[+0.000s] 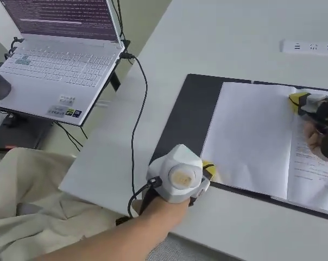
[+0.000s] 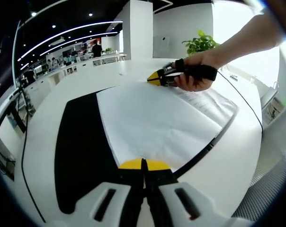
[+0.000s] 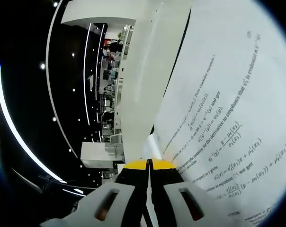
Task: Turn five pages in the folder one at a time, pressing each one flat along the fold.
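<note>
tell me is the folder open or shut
Open. The folder lies spread flat on the table: its black inside bare at left, blank page beside it, printed page at right.

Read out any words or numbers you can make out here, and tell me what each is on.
"for the derivative to emphasize that": on the printed page, right gripper view.
"we get": lower on the same page.
Its formulas and other lines: too small and curved to read surely.
Laptop screen: lines of text, too small to read.
Laptop stickers: blurred.
</note>
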{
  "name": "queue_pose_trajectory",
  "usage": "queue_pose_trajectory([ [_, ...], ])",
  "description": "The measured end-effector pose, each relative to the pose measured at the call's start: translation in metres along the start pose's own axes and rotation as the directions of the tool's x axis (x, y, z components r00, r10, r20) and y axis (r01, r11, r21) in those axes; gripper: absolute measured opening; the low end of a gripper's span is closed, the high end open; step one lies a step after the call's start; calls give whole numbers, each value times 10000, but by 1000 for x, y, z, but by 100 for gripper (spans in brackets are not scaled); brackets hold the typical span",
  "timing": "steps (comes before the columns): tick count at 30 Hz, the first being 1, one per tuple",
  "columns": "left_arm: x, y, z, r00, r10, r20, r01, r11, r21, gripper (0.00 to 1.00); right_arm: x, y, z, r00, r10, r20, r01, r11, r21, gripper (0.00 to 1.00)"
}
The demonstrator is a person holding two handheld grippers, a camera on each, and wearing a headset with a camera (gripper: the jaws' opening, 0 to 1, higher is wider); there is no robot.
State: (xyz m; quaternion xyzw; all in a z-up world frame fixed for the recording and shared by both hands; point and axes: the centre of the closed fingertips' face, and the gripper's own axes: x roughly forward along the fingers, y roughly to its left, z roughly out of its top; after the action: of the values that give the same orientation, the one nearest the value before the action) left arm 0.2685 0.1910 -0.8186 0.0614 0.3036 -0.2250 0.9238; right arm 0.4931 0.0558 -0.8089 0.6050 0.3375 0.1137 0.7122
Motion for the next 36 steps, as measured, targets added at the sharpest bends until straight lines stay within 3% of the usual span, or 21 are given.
queue_pose_trajectory([
  [8, 1, 0, 0, 10000, -46, -47, 46, 10000, 58, 0, 16, 2, 17, 9974, 4, 725, -40, 9988, 495, 0],
  [14, 0, 0, -1, 10000, -53, -28, 53, 10000, -12, 0, 17, 4, 17, 9971, -40, 756, 22, 9997, 233, 0],
  [17, 0, 0, -1, 10000, -53, -22, 53, 10000, -28, 0, 11, 3, 4, 10000, -38, 80, 40, 9996, -288, 0],
  [19, 0, 0, -1, 10000, -66, -17, 66, 10000, -49, 0, 7, 2, -2, 9994, -27, -359, 18, 9997, -248, 0],
  [24, 0, 0, -1, 9999, -126, -14, 126, 9999, -69, 0, -13, -3, -25, 9890, -15, -1477, -66, 9985, -540, 0],
  [36, 0, 1, -1, 9997, -230, -93, 229, 9997, -40, 0, -63, -15, -66, 9613, 160, -2751, -228, 9995, -215, 0],
])
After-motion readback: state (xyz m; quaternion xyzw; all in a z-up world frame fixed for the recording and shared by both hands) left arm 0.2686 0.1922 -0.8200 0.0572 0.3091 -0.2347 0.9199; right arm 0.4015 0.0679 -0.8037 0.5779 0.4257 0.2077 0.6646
